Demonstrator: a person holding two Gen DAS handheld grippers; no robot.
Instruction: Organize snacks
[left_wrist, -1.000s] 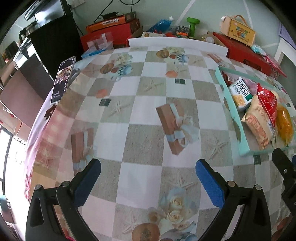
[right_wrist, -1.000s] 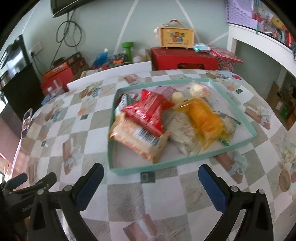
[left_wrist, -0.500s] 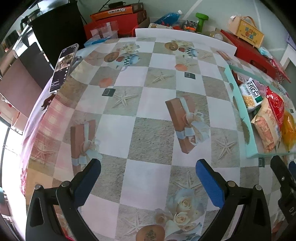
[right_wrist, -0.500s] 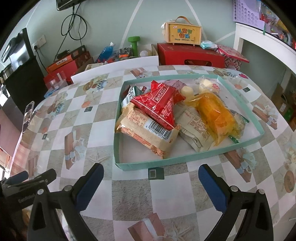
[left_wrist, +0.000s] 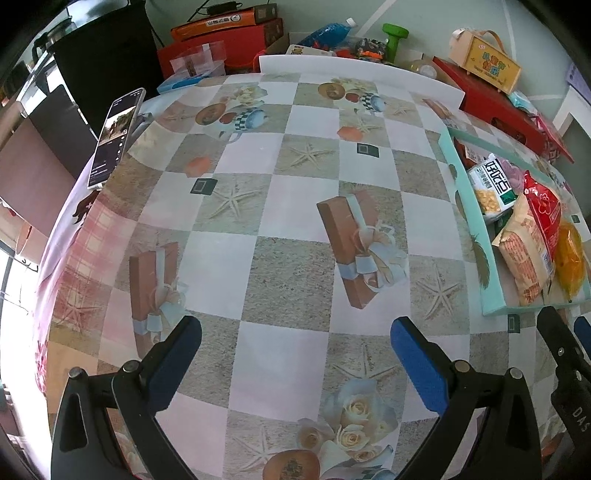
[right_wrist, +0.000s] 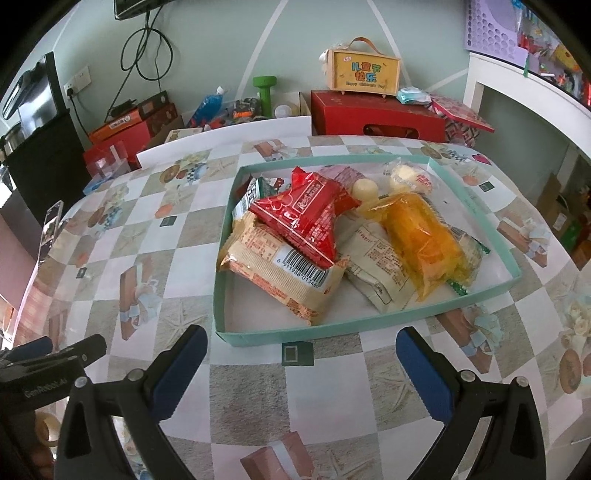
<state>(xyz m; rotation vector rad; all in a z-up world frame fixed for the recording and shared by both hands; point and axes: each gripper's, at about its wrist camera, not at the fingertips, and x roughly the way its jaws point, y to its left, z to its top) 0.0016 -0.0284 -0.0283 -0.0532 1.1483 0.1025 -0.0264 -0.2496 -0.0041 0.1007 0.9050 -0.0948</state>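
A teal tray (right_wrist: 266, 338) sits on the patterned tablecloth and holds several snack packs: a red pack (right_wrist: 306, 218) on a beige biscuit pack (right_wrist: 280, 273), an orange pack (right_wrist: 424, 240), a white pack (right_wrist: 376, 258) and small round buns (right_wrist: 365, 190). My right gripper (right_wrist: 301, 363) is open and empty, just in front of the tray's near wall. My left gripper (left_wrist: 295, 354) is open and empty over bare tablecloth, left of the tray (left_wrist: 465, 206).
A phone (left_wrist: 116, 136) lies at the table's far left edge. A white board (right_wrist: 221, 138) lines the far edge. Red boxes (right_wrist: 376, 116), a yellow case (right_wrist: 365, 72), a green dumbbell (right_wrist: 264, 88) and a bottle stand behind the table.
Both grippers have moved slightly forward over the table, so the tray appears larger and nearer in the right wrist view. Both stay open and empty.
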